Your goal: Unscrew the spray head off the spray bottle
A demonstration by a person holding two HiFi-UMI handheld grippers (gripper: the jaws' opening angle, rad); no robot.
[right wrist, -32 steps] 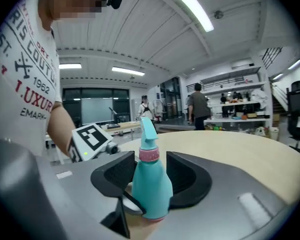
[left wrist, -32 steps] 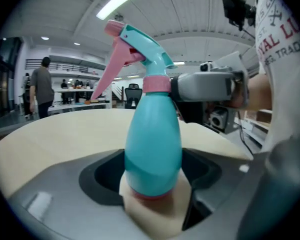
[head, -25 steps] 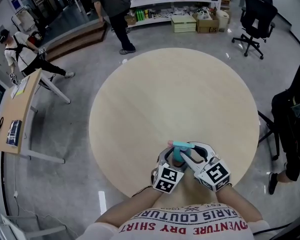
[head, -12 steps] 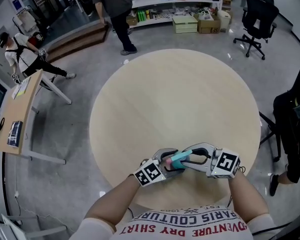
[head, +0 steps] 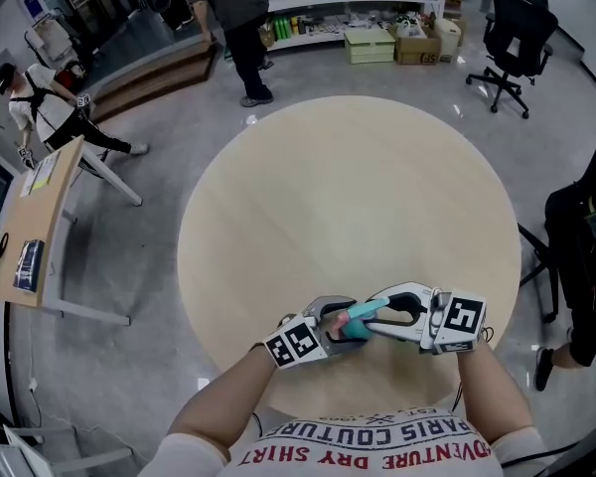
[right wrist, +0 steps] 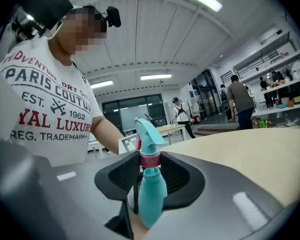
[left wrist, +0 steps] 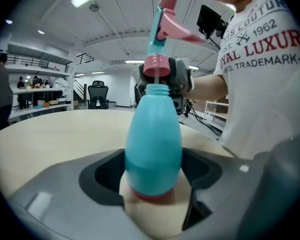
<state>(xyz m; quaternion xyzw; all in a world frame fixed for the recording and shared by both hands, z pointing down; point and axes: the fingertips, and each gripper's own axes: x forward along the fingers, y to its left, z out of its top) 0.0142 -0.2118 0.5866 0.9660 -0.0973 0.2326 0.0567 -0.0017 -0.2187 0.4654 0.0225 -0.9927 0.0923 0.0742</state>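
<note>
Since a second ago both hands have swung apart. The two marker cubes sat side by side at the near table (head: 358, 197) edge; now the left gripper (head: 335, 321) comes in from the left and the right gripper (head: 377, 316) from the right, pointing at each other. The spray bottle (head: 351, 327) has tipped from nearly upright to lying across between them, held in the air over the near edge. Over the last half second almost nothing has changed, only the right cube sits a touch further out. In the left gripper view the jaws stand wide and clamp the teal body low down, its pink base ring toward the camera. In the right gripper view the jaws are narrower and pinch the pink collar (right wrist: 150, 160) of the spray head (right wrist: 146, 132), nozzle pointing away. This reads as one counter-twist stroke just finished: body turned one way, collar the other. The collar looks slightly lifted off the neck in both gripper views, with a sliver of gap or thread showing, but it is too small to be sure. The head is not yet off and is still in line with the bottle. Wrists look near the end of their swing, so a re-grip and more turns are probably needed.
</note>
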